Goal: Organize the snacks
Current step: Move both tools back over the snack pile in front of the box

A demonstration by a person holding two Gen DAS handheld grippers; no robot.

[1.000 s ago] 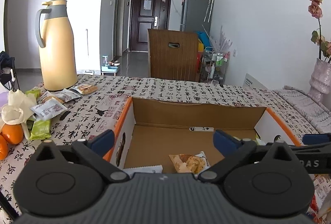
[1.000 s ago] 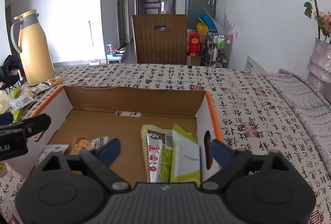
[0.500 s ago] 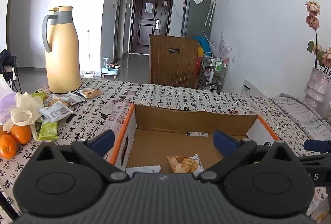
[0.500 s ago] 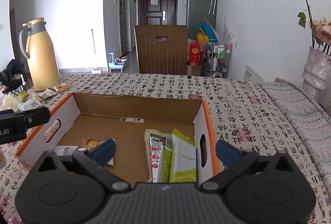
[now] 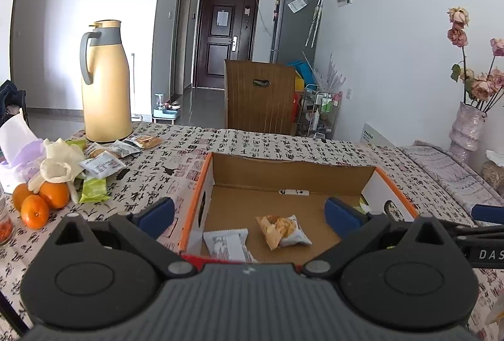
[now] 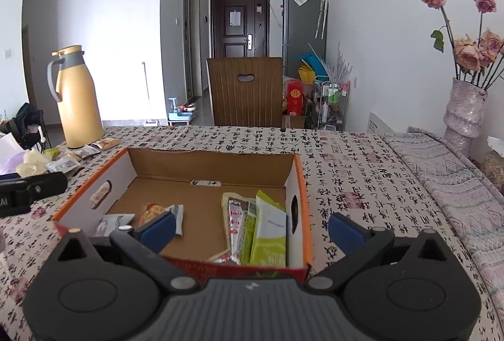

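An open cardboard box (image 5: 293, 166) with orange rims sits on the patterned tablecloth; it also shows in the right wrist view (image 6: 208, 160). Inside lie a white packet (image 5: 225, 243), a pastry packet (image 5: 282, 229), and at its right end a red-and-white packet (image 6: 236, 221) beside a green packet (image 6: 269, 230). Loose snack packets (image 5: 100, 163) lie at the left near the jug. My left gripper (image 5: 250, 212) is open and empty, held back above the box's near edge. My right gripper (image 6: 252, 227) is open and empty, above the box's near right corner.
A tall yellow thermos jug (image 5: 105, 82) stands at the far left. Oranges (image 5: 41, 202), a white glove (image 5: 58, 164) and a white bag (image 5: 15, 149) lie at the left edge. A vase of dried roses (image 6: 466, 101) stands at the right. A wooden chair (image 5: 258, 97) is behind the table.
Both grippers have pulled back and risen away from the box, so more of the table and room shows. Both stay open and empty.
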